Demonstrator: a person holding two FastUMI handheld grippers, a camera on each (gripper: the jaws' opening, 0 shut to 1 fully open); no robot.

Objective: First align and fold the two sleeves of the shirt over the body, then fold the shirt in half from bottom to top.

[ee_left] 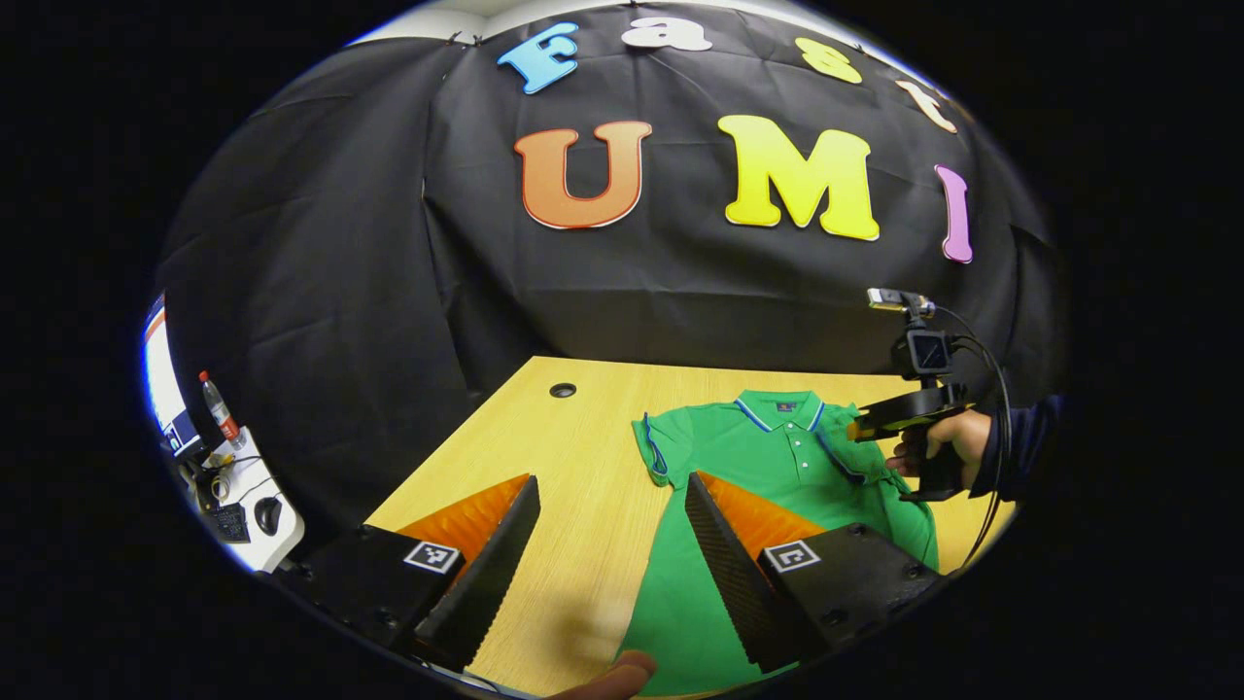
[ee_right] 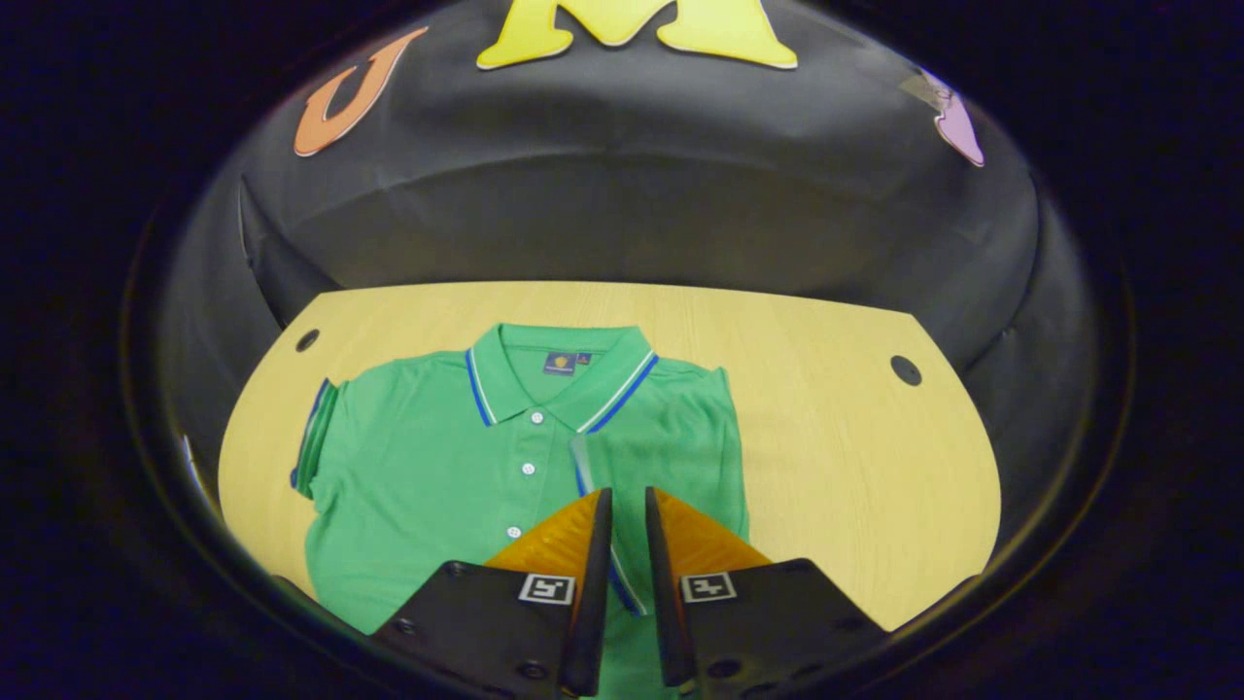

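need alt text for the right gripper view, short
A green short-sleeved polo shirt with a blue-and-white trimmed collar lies flat on a light wooden table, one sleeve already folded over the body and the other still spread out. The right gripper, fingers nearly closed around the folded sleeve's striped edge, sits at the bottom of the view.

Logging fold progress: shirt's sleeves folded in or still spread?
One in, one out. In the right gripper view the shirt's right sleeve lies over the body; the left sleeve is spread on the table.
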